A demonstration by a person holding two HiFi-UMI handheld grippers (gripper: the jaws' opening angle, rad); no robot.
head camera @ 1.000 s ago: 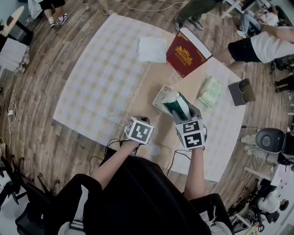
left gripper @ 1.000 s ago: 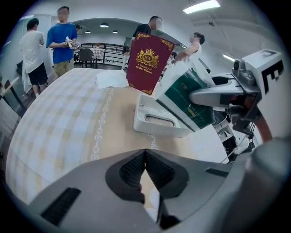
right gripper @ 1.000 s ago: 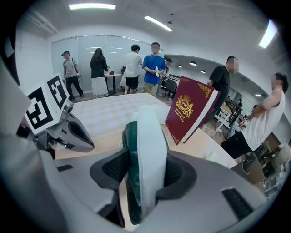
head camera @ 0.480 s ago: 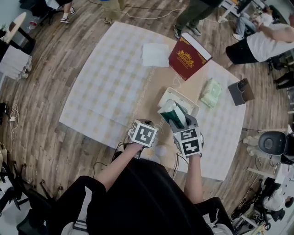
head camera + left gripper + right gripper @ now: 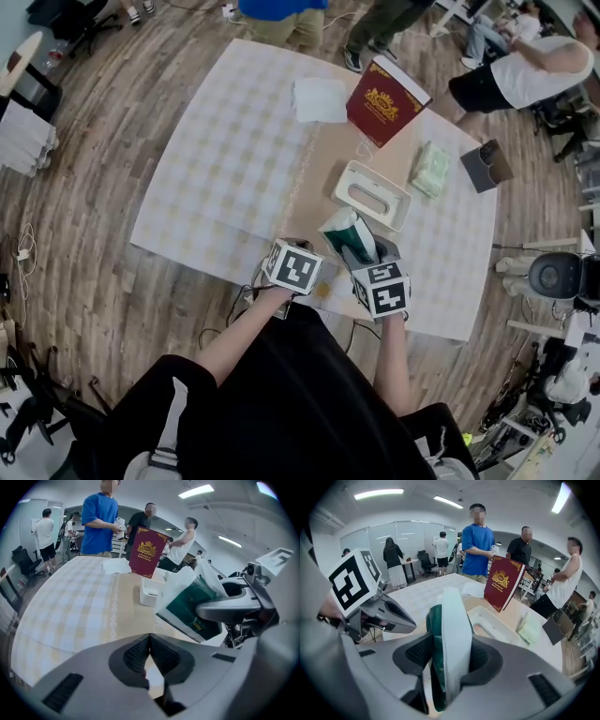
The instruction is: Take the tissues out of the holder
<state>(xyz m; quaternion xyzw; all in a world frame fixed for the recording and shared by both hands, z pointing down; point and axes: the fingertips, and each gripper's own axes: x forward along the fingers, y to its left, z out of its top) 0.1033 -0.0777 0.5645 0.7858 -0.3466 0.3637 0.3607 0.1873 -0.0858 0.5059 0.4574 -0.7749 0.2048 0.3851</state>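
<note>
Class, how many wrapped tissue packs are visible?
2: a dark green pack in the right gripper; a pale green pack lying beside the white holder. More may hide inside it.

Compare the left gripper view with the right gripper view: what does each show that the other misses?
Only the left gripper view: the left gripper looking down its own jaws, which are together and empty. Only the right gripper view: the right gripper with its pads clamped on the tissue pack, plus a green packet beyond. Both: the tissue pack, the white holder and the red book.
</note>
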